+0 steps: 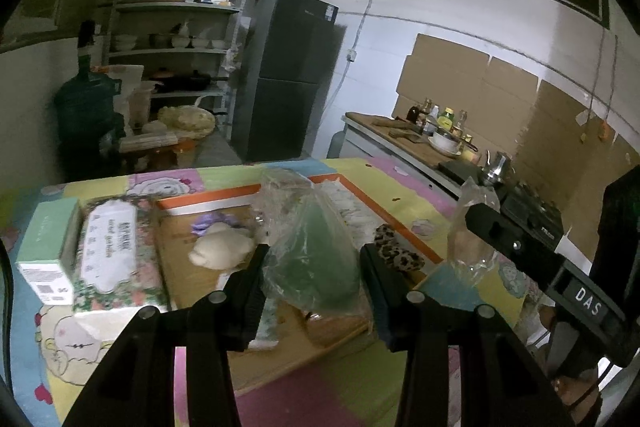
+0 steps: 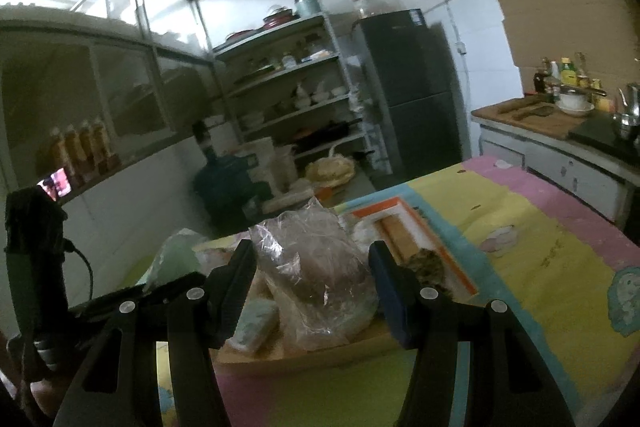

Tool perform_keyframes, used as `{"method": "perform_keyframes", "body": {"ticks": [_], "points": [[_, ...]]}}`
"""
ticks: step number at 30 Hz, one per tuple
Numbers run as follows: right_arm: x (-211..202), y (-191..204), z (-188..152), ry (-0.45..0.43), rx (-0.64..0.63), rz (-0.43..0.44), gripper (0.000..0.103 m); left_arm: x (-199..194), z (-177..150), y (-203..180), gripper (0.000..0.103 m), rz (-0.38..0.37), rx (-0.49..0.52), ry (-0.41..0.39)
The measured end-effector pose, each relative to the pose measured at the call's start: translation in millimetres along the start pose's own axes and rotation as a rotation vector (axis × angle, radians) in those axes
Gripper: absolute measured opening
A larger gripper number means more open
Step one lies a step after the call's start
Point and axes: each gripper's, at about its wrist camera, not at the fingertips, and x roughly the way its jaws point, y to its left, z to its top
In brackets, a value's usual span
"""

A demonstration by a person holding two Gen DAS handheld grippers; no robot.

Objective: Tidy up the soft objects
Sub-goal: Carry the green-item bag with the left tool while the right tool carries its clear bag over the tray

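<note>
Where any writing can be read, it is only "DAS" on the right gripper (image 1: 520,239) as the left wrist view shows it; the floral tissue pack's (image 1: 110,255) label is too blurred. Between the left gripper's (image 1: 314,267) half-open fingers (image 1: 252,287) sits a crinkly clear bag of pale green stuff (image 1: 316,259), held, it seems. The right gripper's (image 2: 312,275) fingers (image 2: 390,291), wider apart, flank a crumpled clear plastic bag (image 2: 316,267); whether they pinch it I cannot tell. Both bags hang over the flat cardboard tray (image 1: 188,267) mid-counter (image 2: 540,267), near a doughy white lump (image 1: 220,247) and leopard-print cloth (image 1: 398,251).
</note>
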Motion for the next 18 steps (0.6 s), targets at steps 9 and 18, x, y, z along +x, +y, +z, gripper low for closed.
{"method": "perform_keyframes", "body": {"ticks": [9,18], "points": [[13.9,-35.9,4.8,0.015,0.036,-0.03,0.06,36.1,0.6,-19.5,0.046,-0.021,0.009,0.047],[43.9,-57.8,3.0,0.063,0.064,-0.03,0.06,63.3,-2.7,-20.6,0.046,-0.015,0.003,0.087]]}}
